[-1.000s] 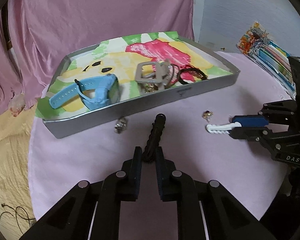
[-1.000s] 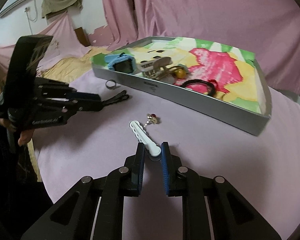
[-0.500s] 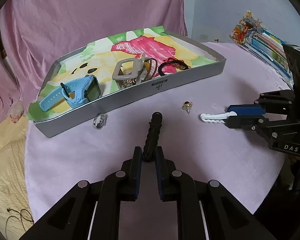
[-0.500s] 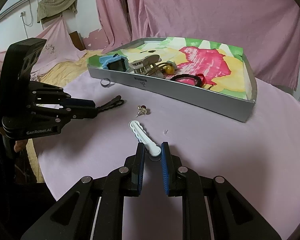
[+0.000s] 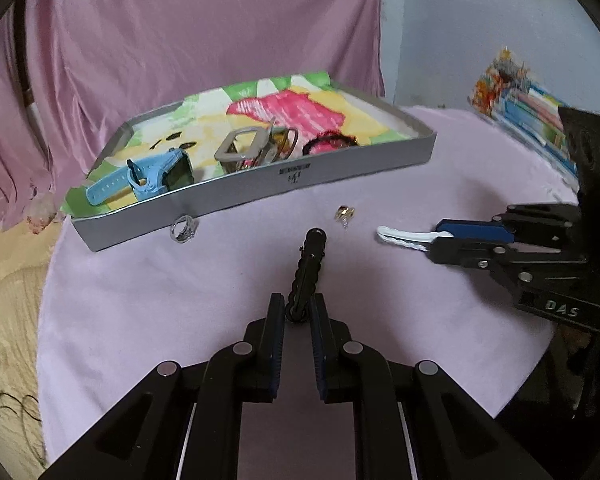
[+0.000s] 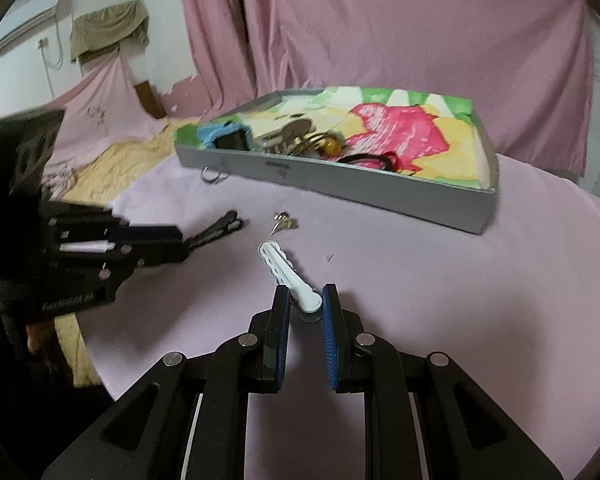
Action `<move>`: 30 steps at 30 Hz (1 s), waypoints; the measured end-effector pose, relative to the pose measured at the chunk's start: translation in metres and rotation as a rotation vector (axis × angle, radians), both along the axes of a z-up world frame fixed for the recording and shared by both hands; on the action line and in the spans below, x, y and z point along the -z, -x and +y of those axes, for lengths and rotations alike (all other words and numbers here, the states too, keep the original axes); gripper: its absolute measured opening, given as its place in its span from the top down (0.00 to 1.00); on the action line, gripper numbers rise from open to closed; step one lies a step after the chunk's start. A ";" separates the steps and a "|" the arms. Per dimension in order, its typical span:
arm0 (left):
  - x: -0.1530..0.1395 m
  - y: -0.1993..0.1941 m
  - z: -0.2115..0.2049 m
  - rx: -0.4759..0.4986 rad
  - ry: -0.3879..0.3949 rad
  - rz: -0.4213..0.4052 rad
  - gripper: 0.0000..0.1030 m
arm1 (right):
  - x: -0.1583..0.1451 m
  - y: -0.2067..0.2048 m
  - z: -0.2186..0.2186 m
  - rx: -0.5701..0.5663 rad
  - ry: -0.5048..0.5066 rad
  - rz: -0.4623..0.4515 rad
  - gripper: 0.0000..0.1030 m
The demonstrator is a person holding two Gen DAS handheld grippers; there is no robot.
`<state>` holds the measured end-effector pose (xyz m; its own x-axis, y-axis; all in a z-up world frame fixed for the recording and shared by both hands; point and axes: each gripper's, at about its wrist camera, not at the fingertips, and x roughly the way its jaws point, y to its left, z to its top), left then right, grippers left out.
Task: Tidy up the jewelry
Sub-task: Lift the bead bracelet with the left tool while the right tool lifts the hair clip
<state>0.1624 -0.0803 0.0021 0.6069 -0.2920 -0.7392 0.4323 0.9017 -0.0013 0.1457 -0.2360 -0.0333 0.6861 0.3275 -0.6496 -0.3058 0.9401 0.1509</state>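
Note:
My left gripper (image 5: 298, 312) is shut on a black wavy hair clip (image 5: 308, 268) that points toward the grey tray (image 5: 260, 192). My right gripper (image 6: 305, 304) is shut on a white wavy hair clip (image 6: 286, 270); the same white clip (image 5: 402, 237) shows in the left wrist view. A gold earring (image 5: 345, 214) (image 6: 283, 220) lies on the pink cloth between the clips and the tray. A silver ring (image 5: 183, 229) (image 6: 212, 175) rests against the tray's front wall. Inside the tray lie a blue watch (image 5: 148, 174), a beige claw clip (image 5: 246, 148) and a black hair tie (image 5: 330, 145).
The round table is covered with pink cloth (image 5: 180, 300). A stack of colourful packets (image 5: 528, 108) sits at the far right edge. Pink curtains (image 6: 380, 40) hang behind the tray. A yellow blanket (image 5: 8, 320) lies below the table's left edge.
Both grippers have pulled back from the tray, each still holding its clip. The tray, ring and earring now look farther away and have not moved on the cloth.

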 end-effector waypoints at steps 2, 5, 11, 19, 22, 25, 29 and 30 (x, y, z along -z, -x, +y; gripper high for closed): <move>-0.001 0.002 0.001 -0.017 0.033 -0.006 0.88 | -0.002 0.001 -0.004 0.028 -0.024 -0.020 0.86; -0.003 0.000 0.006 -0.043 0.072 -0.016 0.89 | -0.003 0.003 -0.009 0.050 -0.048 -0.033 0.86; 0.005 -0.002 -0.001 -0.017 0.041 0.011 0.88 | 0.000 0.002 -0.008 0.051 -0.050 -0.027 0.86; 0.002 -0.005 -0.009 0.040 -0.012 0.017 0.83 | 0.003 0.000 -0.008 0.054 -0.043 -0.013 0.86; 0.002 -0.010 -0.011 0.046 -0.022 0.024 0.61 | 0.004 -0.001 -0.009 0.064 -0.047 -0.006 0.86; 0.003 -0.014 -0.015 0.057 -0.024 0.022 0.58 | 0.005 -0.001 -0.009 0.071 -0.041 0.001 0.86; 0.003 -0.015 -0.020 0.073 -0.020 0.018 0.71 | 0.005 -0.002 -0.007 0.071 -0.031 0.006 0.86; 0.003 -0.015 -0.021 0.078 -0.024 0.015 0.78 | 0.005 -0.002 -0.007 0.071 -0.031 0.007 0.86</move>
<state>0.1770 -0.1015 -0.0005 0.5716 -0.3201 -0.7555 0.5015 0.8650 0.0129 0.1478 -0.2427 -0.0384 0.7038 0.2983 -0.6447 -0.2370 0.9542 0.1827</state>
